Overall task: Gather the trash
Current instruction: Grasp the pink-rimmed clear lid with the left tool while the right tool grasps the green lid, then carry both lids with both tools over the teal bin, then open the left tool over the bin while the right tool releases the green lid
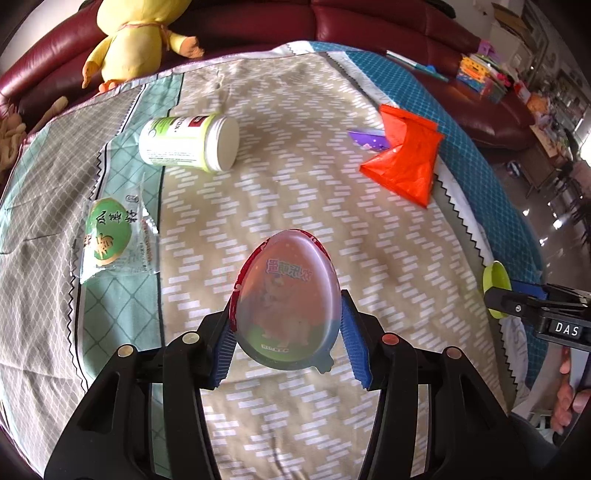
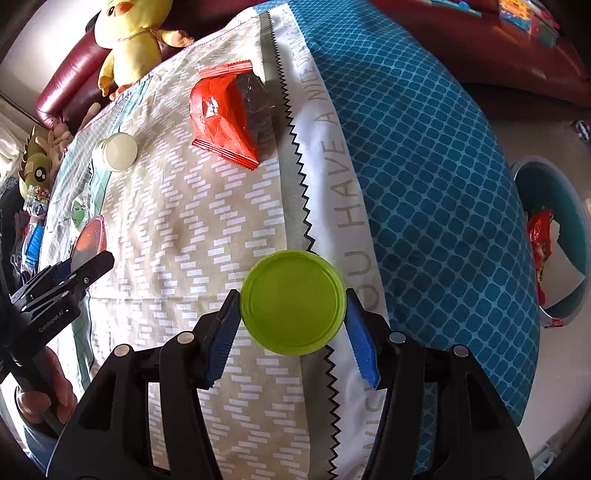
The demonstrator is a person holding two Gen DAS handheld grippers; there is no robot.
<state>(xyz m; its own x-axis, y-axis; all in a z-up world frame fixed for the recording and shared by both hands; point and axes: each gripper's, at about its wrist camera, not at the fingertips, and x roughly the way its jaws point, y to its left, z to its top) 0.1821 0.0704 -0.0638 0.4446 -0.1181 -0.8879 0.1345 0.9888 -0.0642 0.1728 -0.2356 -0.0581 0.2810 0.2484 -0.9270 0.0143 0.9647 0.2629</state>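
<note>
My left gripper (image 1: pixel 286 332) is shut on an egg-shaped plastic toy shell (image 1: pixel 286 302), red-rimmed with a printed film, held above the cloth. My right gripper (image 2: pixel 291 325) is shut on a lime-green round lid (image 2: pixel 293 302); it also shows at the right edge of the left wrist view (image 1: pixel 496 288). On the cloth lie a white and green jar (image 1: pixel 188 142) on its side, a clear wrapper with a green label (image 1: pixel 110 236), an orange-red snack bag (image 1: pixel 406 158) and a purple scrap (image 1: pixel 369 139). The snack bag (image 2: pixel 225 118) and jar (image 2: pixel 116 151) also show in the right wrist view.
A patterned cloth (image 1: pixel 295 206) covers the table. A teal bin (image 2: pixel 554 236) with a red wrapper inside stands on the floor to the right. A yellow plush duck (image 1: pixel 136 37) sits on the dark red sofa (image 1: pixel 388 22) behind. The left gripper (image 2: pixel 74 273) appears at the left of the right wrist view.
</note>
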